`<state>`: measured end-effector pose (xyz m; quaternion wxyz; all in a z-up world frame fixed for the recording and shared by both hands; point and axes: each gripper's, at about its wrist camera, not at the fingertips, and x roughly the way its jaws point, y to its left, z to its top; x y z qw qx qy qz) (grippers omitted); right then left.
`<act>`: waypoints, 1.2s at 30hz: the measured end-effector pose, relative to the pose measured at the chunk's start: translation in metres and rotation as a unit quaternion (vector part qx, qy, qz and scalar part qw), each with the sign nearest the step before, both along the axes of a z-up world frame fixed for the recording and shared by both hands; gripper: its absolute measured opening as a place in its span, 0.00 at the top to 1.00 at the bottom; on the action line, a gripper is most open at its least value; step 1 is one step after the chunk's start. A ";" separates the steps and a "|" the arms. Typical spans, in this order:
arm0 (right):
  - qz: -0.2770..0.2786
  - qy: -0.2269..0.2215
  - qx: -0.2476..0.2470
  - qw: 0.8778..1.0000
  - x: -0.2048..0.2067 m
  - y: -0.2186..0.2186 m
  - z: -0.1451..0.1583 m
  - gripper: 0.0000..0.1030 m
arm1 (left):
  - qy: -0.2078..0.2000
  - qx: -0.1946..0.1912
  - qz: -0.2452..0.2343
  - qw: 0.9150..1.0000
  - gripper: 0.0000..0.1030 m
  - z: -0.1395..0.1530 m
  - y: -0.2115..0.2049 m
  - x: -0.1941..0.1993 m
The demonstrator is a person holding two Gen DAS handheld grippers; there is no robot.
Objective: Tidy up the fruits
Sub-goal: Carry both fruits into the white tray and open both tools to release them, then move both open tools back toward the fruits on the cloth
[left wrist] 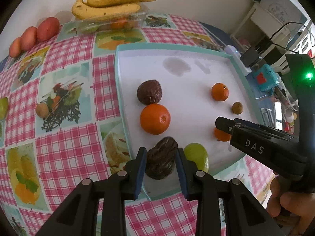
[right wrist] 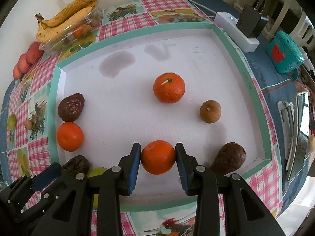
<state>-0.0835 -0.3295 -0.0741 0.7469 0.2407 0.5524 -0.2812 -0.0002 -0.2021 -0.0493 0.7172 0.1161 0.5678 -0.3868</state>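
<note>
We hold both grippers over the shallow white tray (right wrist: 239,59), mint-green rim, matte ribbed floor with a few grey smudges. The tray sits on the bench (left wrist: 65,66), under a glossy pink-check cloth with fruit prints.

Left gripper (left wrist: 161,157): fingers narrow, blue pads pressed on a dark brown, wrinkled avocado (left wrist: 161,160) just inside the near rim. A smooth green fruit (left wrist: 197,154) lies touching the right finger's outer side. Ahead of the fingers, an orange tangerine (left wrist: 155,118) touches a second dark avocado (left wrist: 149,92); both sit close to the tray's left wall.

Right gripper (right wrist: 158,156): fingers closed on a round, pebbly tangerine (right wrist: 158,157), pads on both flanks, the fruit low over the tray floor; we cannot tell if it touches. To the right of these fingers, a brown pear-shaped avocado (right wrist: 229,158) lies near the tray's near right corner. Ahead, a stemmed tangerine (right wrist: 169,87) and a small tan round fruit (right wrist: 210,111) stand well apart.

Open room: the tray's far half and centre are bare floor.

Beyond the tray's far left corner, spotted bananas (left wrist: 110,5) rest on a clear plastic punnet (left wrist: 110,22); three red fruits (left wrist: 32,36) line the bench edge.
</note>
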 end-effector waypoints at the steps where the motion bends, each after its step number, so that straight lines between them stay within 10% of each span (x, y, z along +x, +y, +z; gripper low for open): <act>1: 0.000 -0.002 -0.003 1.000 0.000 0.001 0.003 0.63 | -0.001 -0.002 -0.001 1.000 0.68 0.003 0.001 0.000; 18: 0.011 -0.016 -0.025 0.999 0.000 0.009 0.025 0.63 | 0.005 0.000 0.065 0.998 0.66 0.006 0.036 0.030; 25: 0.015 -0.012 -0.027 0.999 0.001 0.012 0.023 0.63 | -0.013 0.011 0.098 0.995 0.24 0.007 0.050 0.041; 28: 0.016 -0.010 -0.031 0.999 0.001 0.013 0.023 0.38 | -0.019 0.021 0.119 0.992 0.10 0.004 0.060 0.047; 36: 0.022 -0.005 -0.040 0.999 0.002 0.015 0.024 0.23 | -0.028 0.029 0.157 0.987 0.01 0.000 0.077 0.058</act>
